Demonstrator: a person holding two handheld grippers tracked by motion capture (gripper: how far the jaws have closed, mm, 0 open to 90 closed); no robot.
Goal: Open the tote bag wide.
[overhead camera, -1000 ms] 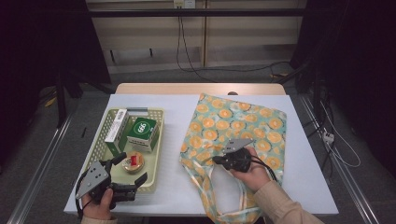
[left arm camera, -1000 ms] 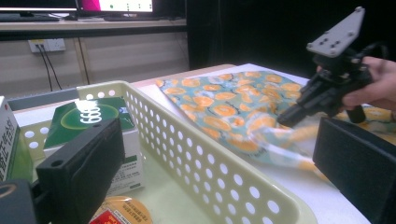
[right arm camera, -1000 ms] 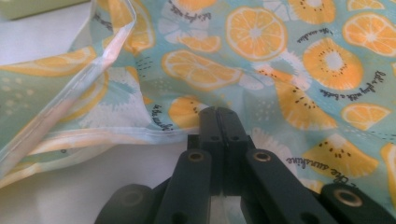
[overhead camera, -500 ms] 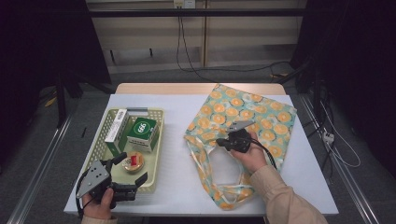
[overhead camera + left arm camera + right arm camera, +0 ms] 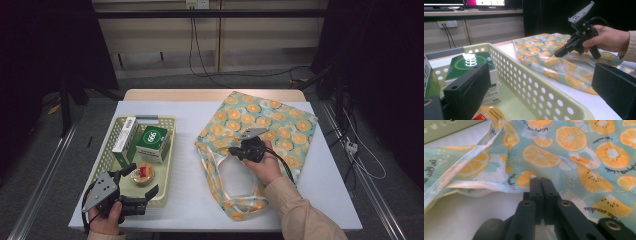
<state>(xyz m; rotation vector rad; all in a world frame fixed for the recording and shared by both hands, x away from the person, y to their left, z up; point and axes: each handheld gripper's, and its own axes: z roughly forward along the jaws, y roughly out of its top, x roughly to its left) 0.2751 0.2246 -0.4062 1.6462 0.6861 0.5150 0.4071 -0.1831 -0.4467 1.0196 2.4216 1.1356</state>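
Two boxes [image 5: 142, 141] and tape roll [image 5: 143, 173] in basket [image 5: 167, 165], beside tote bag [image 5: 280, 125]

printed cloth bag [image 5: 270, 125], perforated plastic basket [image 5: 165, 170].

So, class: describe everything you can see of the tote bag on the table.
The bag is soft cloth, pale blue-green with orange slices and small black script. It lies flat on the white table, right of the basket, mouth toward the person, its two handles looped near the front edge. The right tongs are shut on the hem at the mouth, and the hand rests on the cloth.
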